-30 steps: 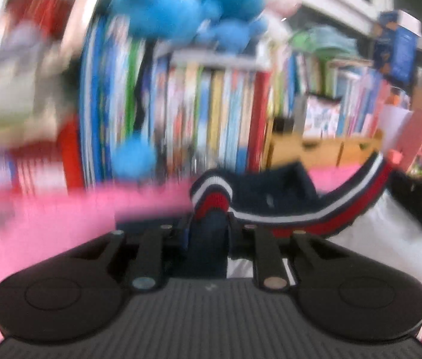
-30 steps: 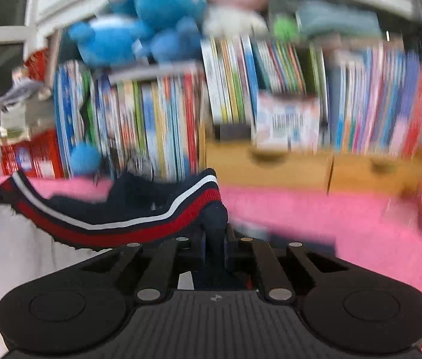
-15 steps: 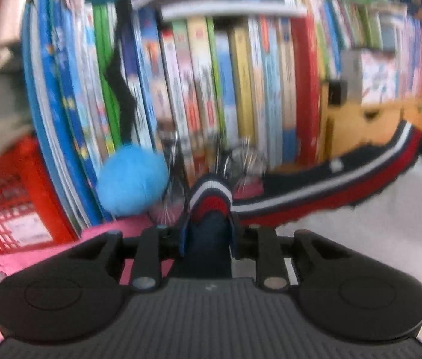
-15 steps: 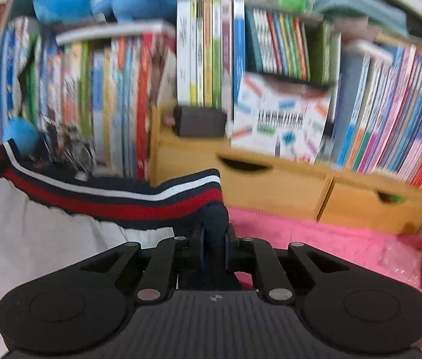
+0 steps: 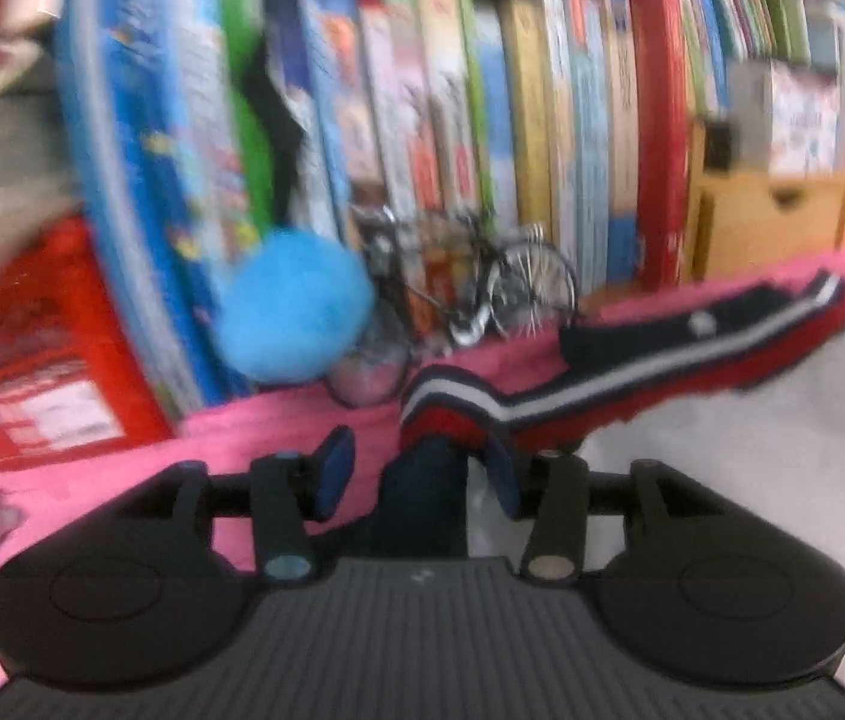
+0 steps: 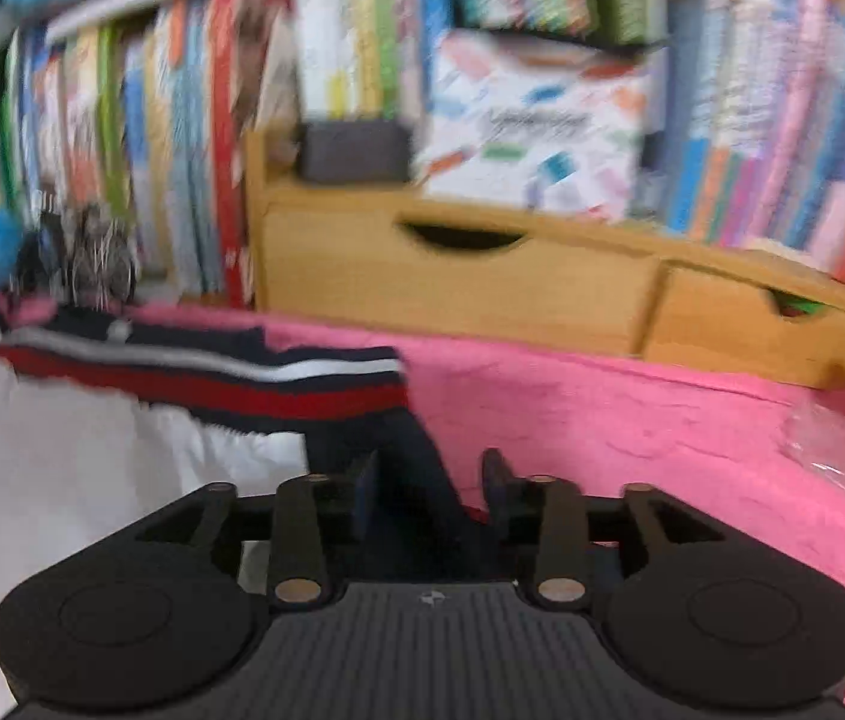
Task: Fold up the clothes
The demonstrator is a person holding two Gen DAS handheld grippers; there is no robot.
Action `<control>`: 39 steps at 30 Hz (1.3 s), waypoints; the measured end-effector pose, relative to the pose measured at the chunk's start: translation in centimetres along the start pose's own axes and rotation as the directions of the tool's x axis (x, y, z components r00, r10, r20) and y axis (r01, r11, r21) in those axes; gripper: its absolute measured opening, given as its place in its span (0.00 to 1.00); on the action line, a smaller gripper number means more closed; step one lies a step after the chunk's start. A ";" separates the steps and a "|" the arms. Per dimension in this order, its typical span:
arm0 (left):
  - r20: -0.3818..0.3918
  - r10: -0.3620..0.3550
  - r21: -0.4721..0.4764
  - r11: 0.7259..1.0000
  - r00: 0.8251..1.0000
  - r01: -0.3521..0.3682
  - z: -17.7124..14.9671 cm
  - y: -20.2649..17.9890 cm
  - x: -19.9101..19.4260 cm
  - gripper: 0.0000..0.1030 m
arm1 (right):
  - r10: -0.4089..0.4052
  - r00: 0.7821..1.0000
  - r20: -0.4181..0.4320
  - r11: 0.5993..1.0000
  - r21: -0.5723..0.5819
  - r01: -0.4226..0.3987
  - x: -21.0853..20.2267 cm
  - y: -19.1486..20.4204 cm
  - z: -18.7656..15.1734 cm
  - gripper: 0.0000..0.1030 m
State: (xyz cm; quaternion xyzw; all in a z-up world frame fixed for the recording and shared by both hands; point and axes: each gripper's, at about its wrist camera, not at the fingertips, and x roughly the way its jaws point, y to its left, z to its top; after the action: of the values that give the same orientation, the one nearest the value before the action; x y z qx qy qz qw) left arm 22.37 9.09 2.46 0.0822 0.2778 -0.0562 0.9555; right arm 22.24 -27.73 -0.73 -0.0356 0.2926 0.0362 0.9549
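A white garment with a navy, red and white striped band lies on the pink cover. My left gripper is at the band's left end. Its jaws are opening: the left pad stands apart from the navy cloth and the folded band end sits loose between the pads. In the right wrist view the same band runs left from my right gripper. Its jaws are opening too, with a navy strip of the garment lying between the spread pads.
A packed row of books stands close behind the garment, with a blue pompom and a small model bicycle before it. Wooden drawers line the back right. A red box is at the far left. Pink cover stretches right.
Both grippers carried the band toward the bookshelf and lowered it onto the pink cover. Both pairs of jaws, shut on the band before, have spread apart, and the band has slackened.
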 end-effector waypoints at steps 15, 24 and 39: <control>0.053 -0.278 0.445 0.867 0.959 0.226 -8.7 -8.7 -17.8 0.64 | 0.379 0.924 0.041 0.639 -0.734 -0.230 -18.8 13.3 -11.4 0.72; 0.006 -0.293 0.623 0.749 0.956 0.226 -12.0 -14.9 -15.9 0.53 | 0.325 0.946 0.017 0.618 -0.761 -0.199 -16.8 16.5 -11.5 0.34; -0.033 -0.247 0.676 0.708 0.969 0.203 -10.5 -15.6 -13.2 0.14 | 0.263 0.960 0.091 0.423 -0.905 -0.030 -14.6 17.9 -13.2 0.19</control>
State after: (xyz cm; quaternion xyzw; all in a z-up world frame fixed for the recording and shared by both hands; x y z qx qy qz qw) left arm 3.39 -3.35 -1.13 0.3863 0.2176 -0.2714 0.8543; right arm 1.28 -11.78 -4.27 -0.5059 0.1236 0.2731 0.8088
